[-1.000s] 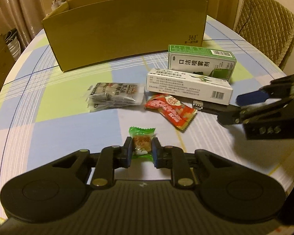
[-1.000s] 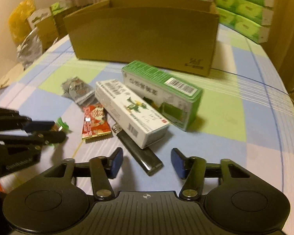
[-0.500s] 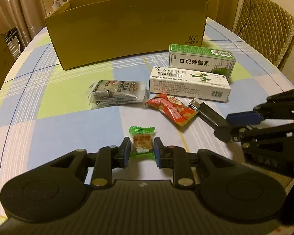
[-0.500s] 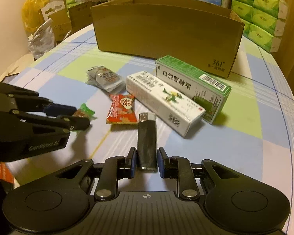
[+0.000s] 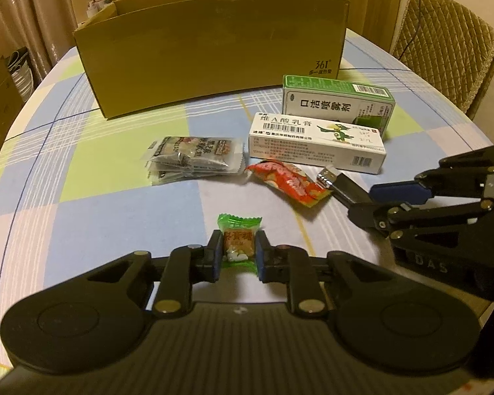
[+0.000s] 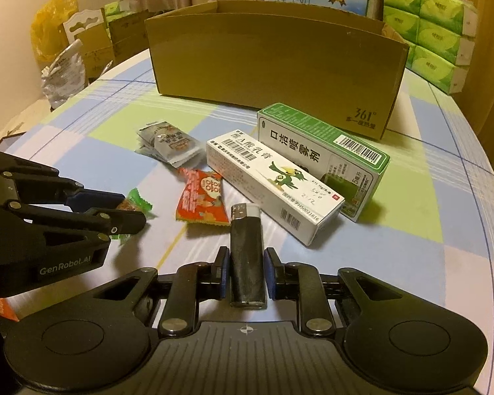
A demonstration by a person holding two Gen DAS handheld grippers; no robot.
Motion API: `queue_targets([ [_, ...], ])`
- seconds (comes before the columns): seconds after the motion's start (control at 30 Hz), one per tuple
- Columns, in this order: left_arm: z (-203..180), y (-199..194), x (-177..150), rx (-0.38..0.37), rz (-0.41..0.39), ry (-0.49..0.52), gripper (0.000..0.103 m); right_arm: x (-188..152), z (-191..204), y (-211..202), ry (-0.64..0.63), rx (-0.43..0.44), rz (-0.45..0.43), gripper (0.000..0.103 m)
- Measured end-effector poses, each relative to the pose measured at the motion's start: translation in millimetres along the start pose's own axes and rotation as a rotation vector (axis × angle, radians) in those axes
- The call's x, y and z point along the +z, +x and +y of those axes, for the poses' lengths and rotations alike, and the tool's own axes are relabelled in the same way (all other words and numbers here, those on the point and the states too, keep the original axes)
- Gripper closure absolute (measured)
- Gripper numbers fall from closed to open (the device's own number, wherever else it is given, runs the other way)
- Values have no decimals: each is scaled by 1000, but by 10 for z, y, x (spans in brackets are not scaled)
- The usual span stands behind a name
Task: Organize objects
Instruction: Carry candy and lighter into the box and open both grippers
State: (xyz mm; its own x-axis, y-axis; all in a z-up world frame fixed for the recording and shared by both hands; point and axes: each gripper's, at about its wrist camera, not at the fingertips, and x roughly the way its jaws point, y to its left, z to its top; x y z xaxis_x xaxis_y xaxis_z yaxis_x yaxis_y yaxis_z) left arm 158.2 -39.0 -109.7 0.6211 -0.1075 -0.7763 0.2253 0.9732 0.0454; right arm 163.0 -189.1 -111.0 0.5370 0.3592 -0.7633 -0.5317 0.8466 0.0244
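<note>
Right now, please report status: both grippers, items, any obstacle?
Left gripper shut on green candy. Right gripper shut on black lighter. Path to cardboard box: two cartons.

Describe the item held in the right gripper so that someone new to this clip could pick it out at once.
Start at the big open cardboard box at the back of the checked tablecloth; in front of it lie two cartons, green and white. Just past the white carton's near end lies a black lighter, clamped in the right gripper. It is the only dark, hard stick with a metal top among wrapped snacks.
</note>
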Motion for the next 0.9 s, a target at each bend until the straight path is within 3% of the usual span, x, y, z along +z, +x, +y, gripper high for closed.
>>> queue_targets([
  [0.27,43,-240,99,-3,-32,-23,87,56,32,-279,27,-1,-58,85],
  [0.5,120,-532,373,-13,-74,-24,87,283,46,-617,68,-6,-113,85],
  [0.7,267,-723,780,-42,-102,-18,87,667,-92,-853,119,30,-146,85],
  [0.9,521,-814,1435,-60,-134,-9,87,1327,-318,-1029,123,40,-196,85],
])
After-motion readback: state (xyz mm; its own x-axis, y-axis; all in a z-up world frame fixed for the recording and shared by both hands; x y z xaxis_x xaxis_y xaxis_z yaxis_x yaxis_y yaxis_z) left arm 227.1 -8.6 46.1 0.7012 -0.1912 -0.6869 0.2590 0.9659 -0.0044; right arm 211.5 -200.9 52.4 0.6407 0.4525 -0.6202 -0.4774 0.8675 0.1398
